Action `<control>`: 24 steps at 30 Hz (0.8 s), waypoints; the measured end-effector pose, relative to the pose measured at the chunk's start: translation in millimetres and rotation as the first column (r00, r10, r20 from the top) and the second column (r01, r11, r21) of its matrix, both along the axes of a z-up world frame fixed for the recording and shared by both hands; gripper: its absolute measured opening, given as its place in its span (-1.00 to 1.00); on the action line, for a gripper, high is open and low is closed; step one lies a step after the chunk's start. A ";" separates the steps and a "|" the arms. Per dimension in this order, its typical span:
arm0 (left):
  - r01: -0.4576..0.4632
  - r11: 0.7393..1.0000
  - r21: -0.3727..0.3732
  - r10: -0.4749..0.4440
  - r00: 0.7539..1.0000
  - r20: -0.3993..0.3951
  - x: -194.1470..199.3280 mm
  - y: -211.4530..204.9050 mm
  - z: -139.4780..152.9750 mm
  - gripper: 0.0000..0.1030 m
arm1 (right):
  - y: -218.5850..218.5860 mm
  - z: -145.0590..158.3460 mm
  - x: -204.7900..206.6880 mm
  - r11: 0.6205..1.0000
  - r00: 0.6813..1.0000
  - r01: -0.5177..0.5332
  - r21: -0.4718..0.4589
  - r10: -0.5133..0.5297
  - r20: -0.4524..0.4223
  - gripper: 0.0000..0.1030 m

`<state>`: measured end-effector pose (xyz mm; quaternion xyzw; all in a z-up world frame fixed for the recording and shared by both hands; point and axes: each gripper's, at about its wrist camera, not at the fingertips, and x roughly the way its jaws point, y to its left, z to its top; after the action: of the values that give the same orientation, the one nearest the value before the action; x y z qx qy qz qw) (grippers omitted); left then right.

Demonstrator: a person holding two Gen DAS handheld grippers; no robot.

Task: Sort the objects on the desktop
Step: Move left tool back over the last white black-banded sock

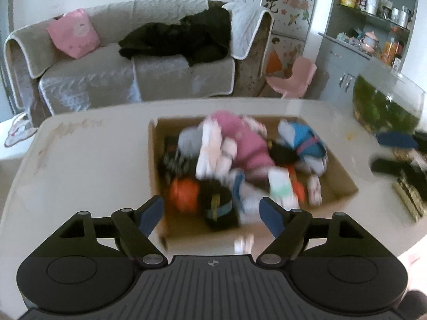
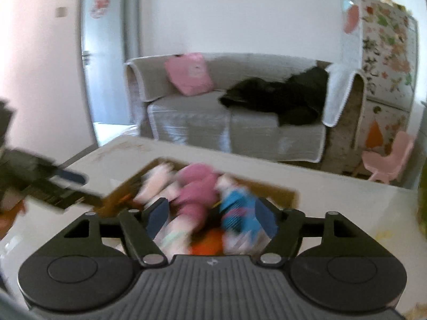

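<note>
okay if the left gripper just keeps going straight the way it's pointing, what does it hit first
Probably the black rolled item in the cardboard box, which sits right between the open left gripper fingers. Blur makes depth uncertain.

white walls | grey sofa (image 1: 133, 61) | pink chair (image 1: 293, 80) | possibly doorway (image 2: 104, 61)

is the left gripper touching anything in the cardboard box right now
Cannot tell. In the left wrist view the left gripper is open over the cardboard box, but blur hides any contact.
</note>
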<state>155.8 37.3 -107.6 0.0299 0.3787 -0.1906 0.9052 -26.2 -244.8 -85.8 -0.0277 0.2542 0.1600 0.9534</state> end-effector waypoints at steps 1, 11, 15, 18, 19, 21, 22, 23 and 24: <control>-0.001 1.000 0.009 0.001 1.000 -0.007 -8.3 2.2 -4.1 0.64 | 7.5 -6.2 -13.7 1.000 1.000 -0.017 0.007 0.018 -0.009 0.39; 0.016 0.999 0.046 -0.012 0.996 -0.090 -54.4 4.1 -47.3 0.68 | 92.6 -78.9 -60.1 0.997 0.991 -0.079 -0.024 0.076 -0.113 0.67; 0.025 0.997 0.067 -0.019 0.996 -0.090 -61.4 3.0 -59.2 0.71 | 112.8 -94.7 -58.3 0.997 0.993 -0.059 -0.043 0.054 -0.108 0.76; 0.019 0.998 0.066 -0.012 0.994 -0.106 -60.2 3.7 -67.2 0.71 | 121.2 -104.6 -54.1 0.998 0.994 -0.023 -0.057 0.017 -0.104 0.80; 0.020 0.997 0.068 -0.012 0.994 -0.110 -58.3 3.4 -69.6 0.71 | 122.6 -110.0 -53.9 0.998 0.994 -0.017 -0.058 0.011 -0.107 0.81; 0.021 0.997 0.075 -0.012 0.993 -0.118 -53.3 2.0 -73.2 0.71 | 124.6 -116.9 -48.0 0.997 0.994 -0.003 -0.073 -0.005 -0.107 0.81; 0.024 0.997 0.071 -0.015 0.993 -0.119 -50.9 1.3 -74.1 0.71 | 125.0 -120.2 -47.6 0.997 0.994 0.002 -0.078 -0.011 -0.106 0.81; 0.027 0.997 0.067 -0.019 0.993 -0.120 -47.9 0.4 -74.3 0.71 | 125.8 -123.4 -46.5 0.997 0.994 0.006 -0.078 -0.015 -0.112 0.82; 0.029 0.997 0.067 -0.021 0.992 -0.122 -44.5 -1.3 -74.8 0.71 | 124.8 -125.4 -46.2 0.998 0.993 0.009 -0.070 -0.017 -0.114 0.86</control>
<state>111.3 36.0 -182.4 0.0540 0.4388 -0.1904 0.8765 -72.5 -120.0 -211.2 -0.0500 0.3139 0.1464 0.9368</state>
